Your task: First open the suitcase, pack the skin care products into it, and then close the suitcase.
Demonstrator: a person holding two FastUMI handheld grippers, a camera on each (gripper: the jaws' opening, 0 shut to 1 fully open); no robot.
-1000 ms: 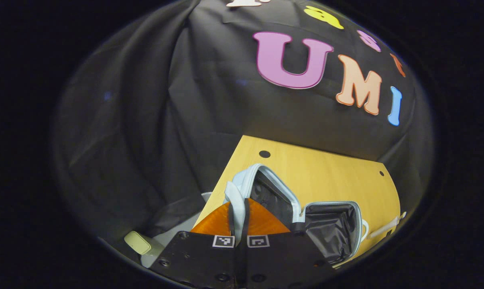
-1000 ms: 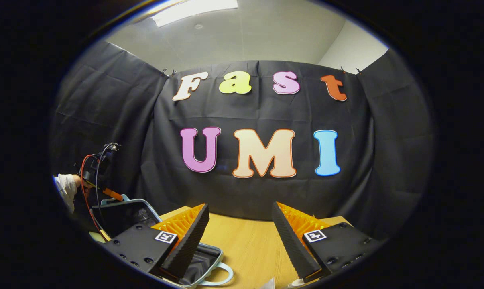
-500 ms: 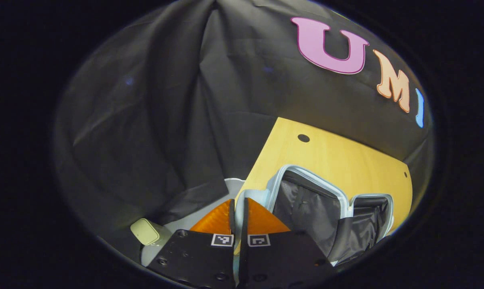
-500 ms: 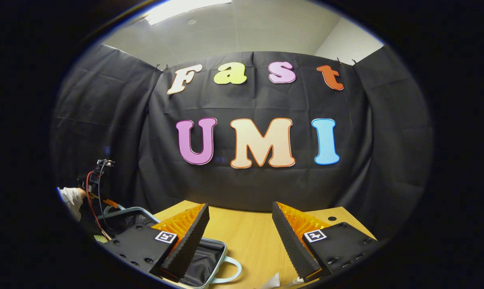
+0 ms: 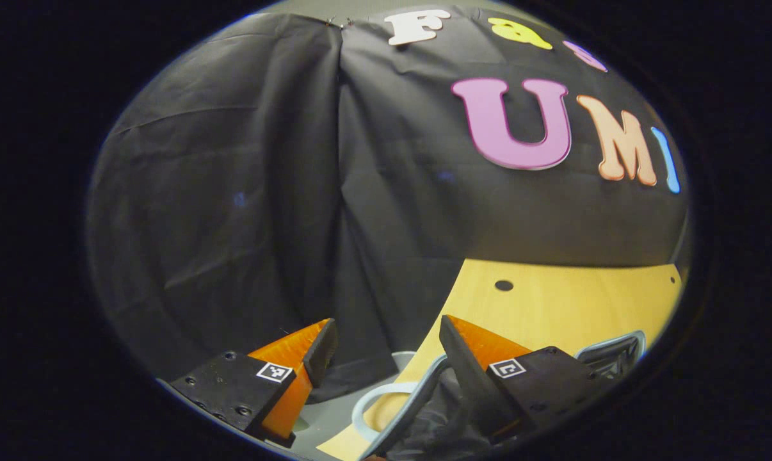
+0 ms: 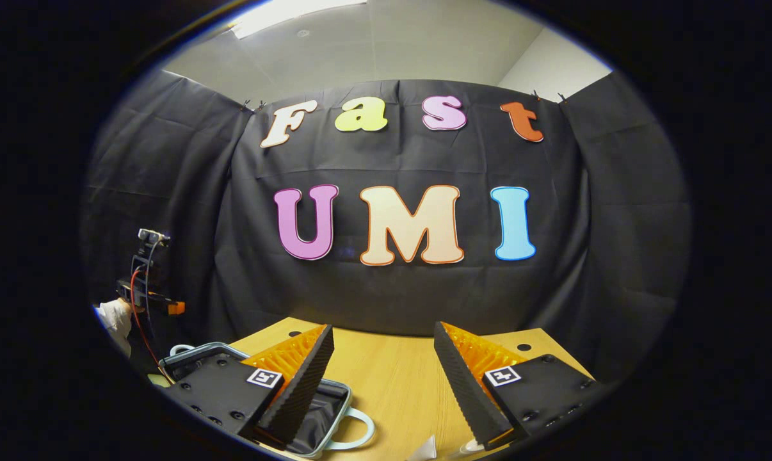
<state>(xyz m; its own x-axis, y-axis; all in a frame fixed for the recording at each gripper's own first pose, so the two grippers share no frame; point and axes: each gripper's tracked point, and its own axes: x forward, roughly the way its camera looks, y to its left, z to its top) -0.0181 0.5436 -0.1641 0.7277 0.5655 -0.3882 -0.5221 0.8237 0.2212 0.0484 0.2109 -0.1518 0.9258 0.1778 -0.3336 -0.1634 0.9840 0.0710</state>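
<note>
Lying flat on the table (image 6: 399, 384), the suitcase (image 6: 325, 416) is being shown with its halves spread and the dark lining exposed — the first step is judged done. The left gripper (image 5: 386, 358) is being held with its fingers apart and nothing between them, just above the case's pale rim (image 5: 418, 397) at the table's near-left corner; this hold is judged a release, the lid needing no more support once it is lying down. The right gripper (image 6: 383, 378) is also being held wide apart and empty, poised over the table beside the case's handle (image 6: 354, 432) — probably readied for the first skin care item. A pale object (image 6: 424, 448) is being glimpsed at the bottom edge of the right gripper view, too cropped to identify. No brand or label on the case or products is being made out.
</note>
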